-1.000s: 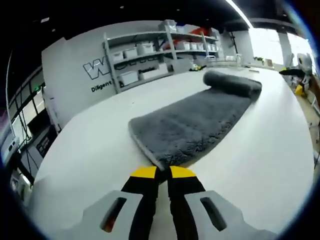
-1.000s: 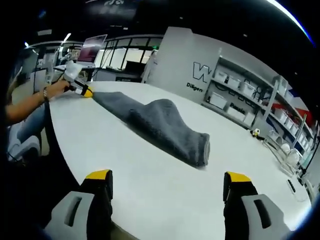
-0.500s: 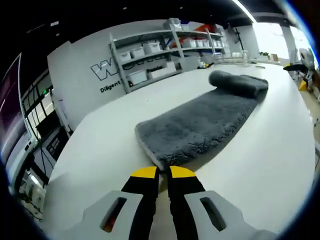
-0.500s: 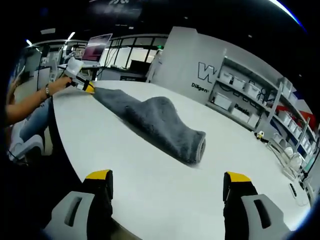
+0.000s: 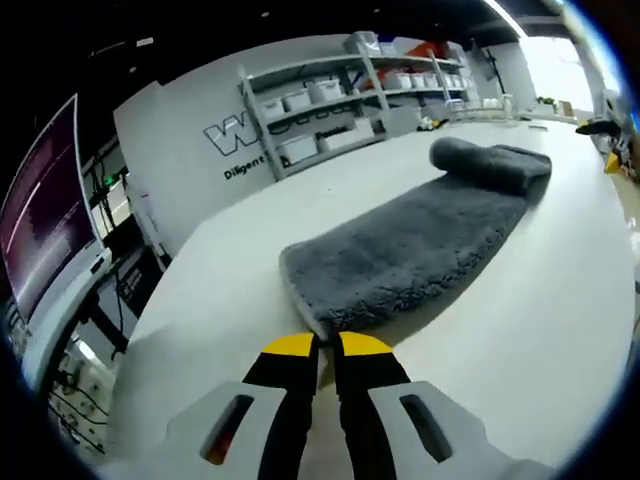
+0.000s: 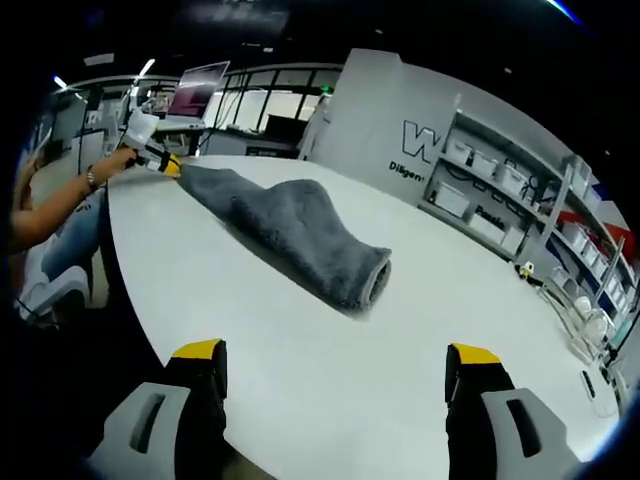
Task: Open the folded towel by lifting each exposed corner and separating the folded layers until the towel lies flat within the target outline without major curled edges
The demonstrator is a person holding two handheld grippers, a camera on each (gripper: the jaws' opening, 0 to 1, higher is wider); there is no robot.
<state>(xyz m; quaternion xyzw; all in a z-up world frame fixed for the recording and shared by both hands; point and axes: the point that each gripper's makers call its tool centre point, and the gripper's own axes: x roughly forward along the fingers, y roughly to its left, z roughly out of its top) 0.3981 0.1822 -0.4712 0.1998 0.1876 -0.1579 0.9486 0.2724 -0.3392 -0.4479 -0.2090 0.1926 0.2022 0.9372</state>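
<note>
A grey fluffy towel (image 5: 410, 250) lies stretched out on the white table (image 5: 540, 330), its far end still rolled over into a thick fold (image 5: 490, 162). My left gripper (image 5: 328, 345) is shut on the towel's near corner at the table level. In the right gripper view the same towel (image 6: 285, 225) runs from the upper left toward the centre, its folded end (image 6: 372, 280) facing me. My right gripper (image 6: 340, 362) stands open over bare table, well short of that fold. The left gripper (image 6: 160, 162) shows far off at the towel's other end, held by a hand.
Shelving with white bins (image 5: 330, 100) stands along the wall behind the table. A monitor (image 5: 40, 230) is at the left. In the right gripper view a person's arm (image 6: 60, 205) reaches in from the left and the table edge (image 6: 130, 300) curves close by.
The left gripper has drawn the towel corner back, and the folded end has slid nearer to the left gripper, farther from the right. The right gripper has stayed open.
</note>
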